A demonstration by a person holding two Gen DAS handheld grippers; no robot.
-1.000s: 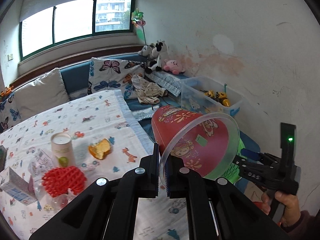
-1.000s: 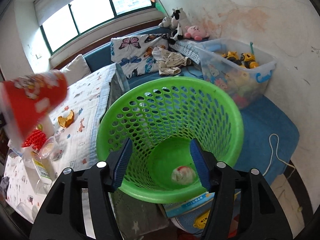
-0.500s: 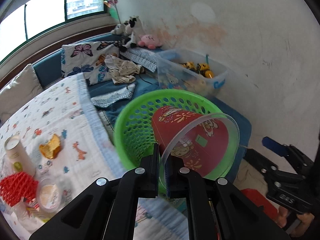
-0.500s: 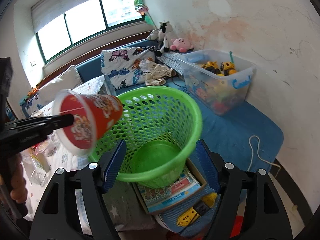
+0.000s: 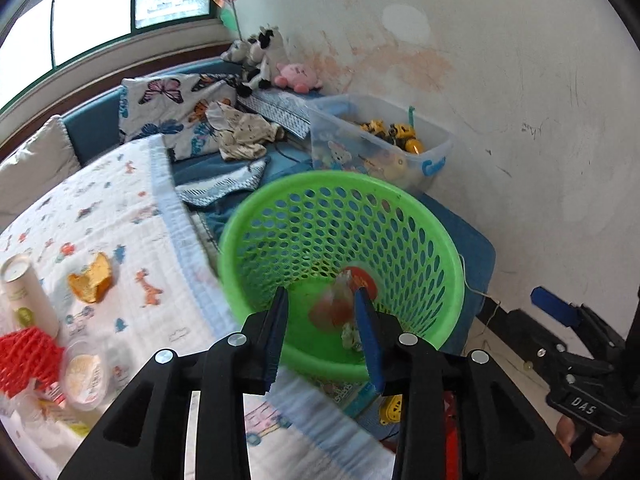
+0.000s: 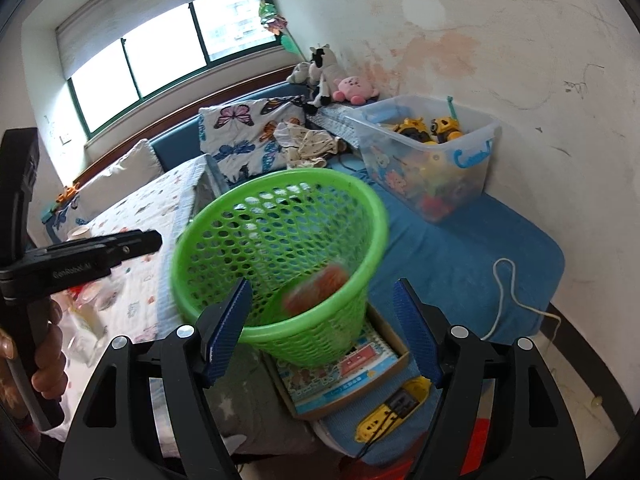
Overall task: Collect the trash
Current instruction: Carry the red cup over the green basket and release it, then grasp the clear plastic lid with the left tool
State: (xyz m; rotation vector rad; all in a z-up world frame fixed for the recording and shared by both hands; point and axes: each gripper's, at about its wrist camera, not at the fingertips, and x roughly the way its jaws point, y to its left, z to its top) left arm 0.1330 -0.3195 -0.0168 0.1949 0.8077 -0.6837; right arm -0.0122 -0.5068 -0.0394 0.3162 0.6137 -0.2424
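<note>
Left wrist view: left gripper (image 5: pixel 320 316) jaws have just been opening, nothing between them now; red cup (image 5: pixel 344 304) is down inside the basket (image 5: pixel 400 204), blurred.
Half a second ago the cup was clamped over the basket rim, so one item counts as binned. Right gripper (image 6: pixel 320 320) jaws stand apart and empty, just short of the basket wall, not touching. Left of the basket, on the printed blanket (image 5: pixel 120 208): orange peel (image 5: pixel 92 280), paper tube (image 5: pixel 24 296), red net (image 5: pixel 24 360), likely next. Behind the basket: toy bin (image 5: pixel 432 160), against a stained wall (image 5: pixel 500 80).
</note>
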